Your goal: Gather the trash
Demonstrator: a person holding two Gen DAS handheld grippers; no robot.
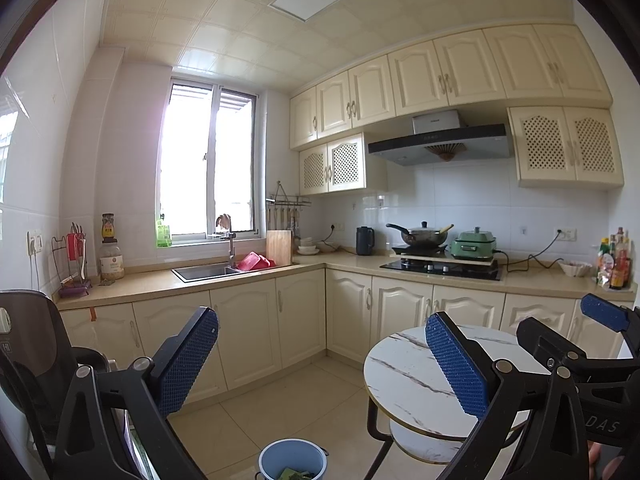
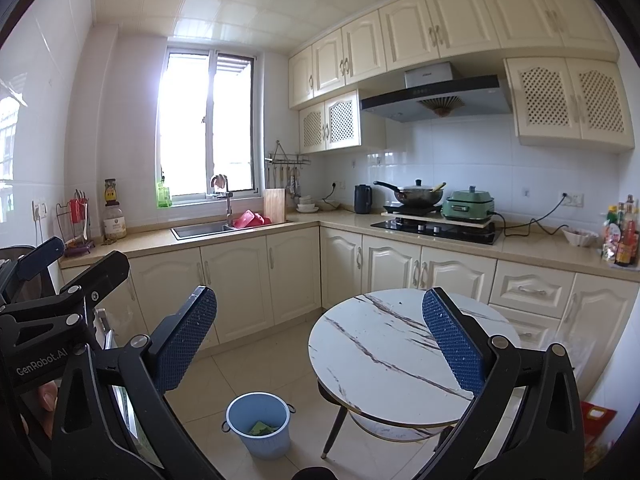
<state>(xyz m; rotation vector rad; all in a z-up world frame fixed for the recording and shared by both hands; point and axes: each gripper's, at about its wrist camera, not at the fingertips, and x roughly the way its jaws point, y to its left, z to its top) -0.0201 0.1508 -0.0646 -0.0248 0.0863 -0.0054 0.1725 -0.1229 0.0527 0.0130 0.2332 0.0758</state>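
Hovering apart, empty: left gripper (image 1: 320, 360), right gripper (image 2: 320, 340), latter's neighbour marked "GenRobot.AI"; bin (image 2: 258, 424) below.

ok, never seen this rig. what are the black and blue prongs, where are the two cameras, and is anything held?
No robot arm here: a person carries two handheld grippers, each with a fisheye camera looking along its fingers. One picture is from the left gripper, the other from the right gripper; the blue-padded prongs are their fingers. Both are open and hold nothing. Ahead stands a round marble-top table, its visible top bare, and a blue bin on the floor with green scraps inside.
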